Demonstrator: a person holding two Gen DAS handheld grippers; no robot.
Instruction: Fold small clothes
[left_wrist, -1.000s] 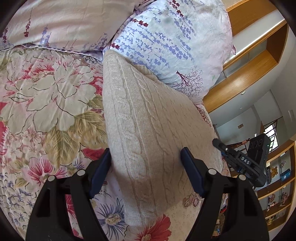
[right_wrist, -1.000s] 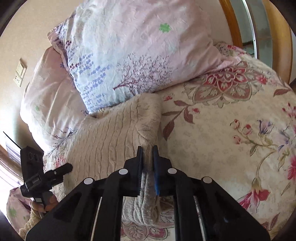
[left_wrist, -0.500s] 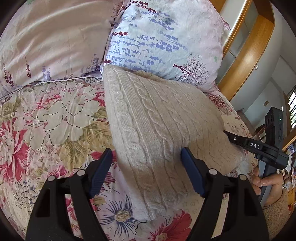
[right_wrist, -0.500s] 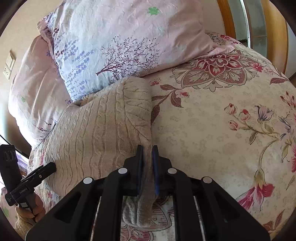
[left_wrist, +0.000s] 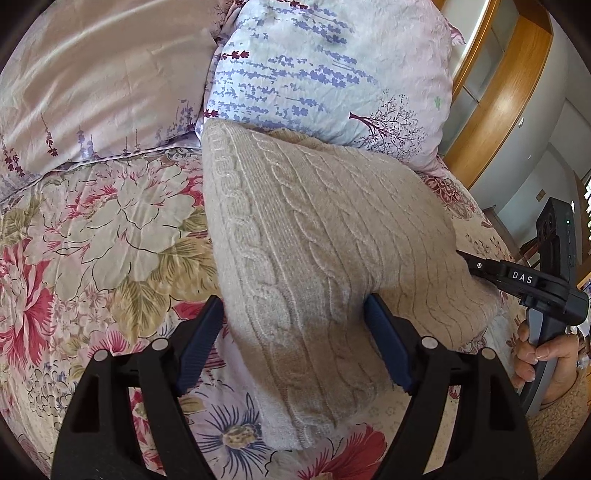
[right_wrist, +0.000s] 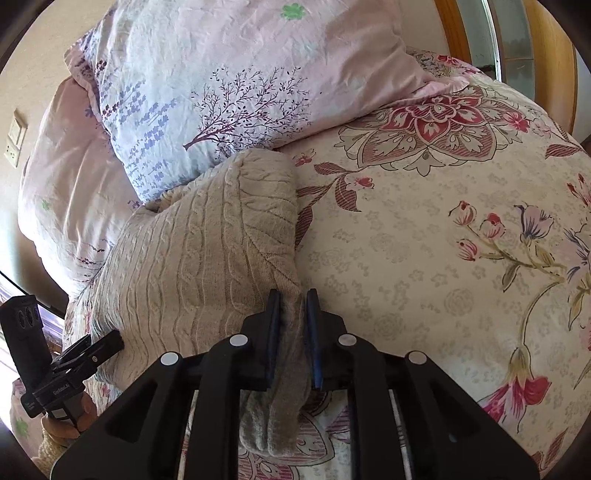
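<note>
A beige cable-knit sweater lies folded on the floral bedspread, its far end against a pillow. My left gripper stands wide over the sweater's near corner. Its jaws are opening, one on each side of the fabric, and they do not clamp it. My right gripper holds the sweater's right edge, a bunched strip that fills the narrow gap between its blue pads. Those jaws are opening too. Each gripper also shows in the other's view: the right gripper at the sweater's far side, the left gripper at lower left.
Two pillows lean at the head of the bed, a lavender-print one and a pink one. A wooden frame rises behind on the right. A wall switch is at far left. Bare bedspread spreads right of the sweater.
My right gripper has sunk toward the bed with the sweater's edge, and its pads have parted a little. My left gripper has rolled and shifted slightly, still astride the corner.
</note>
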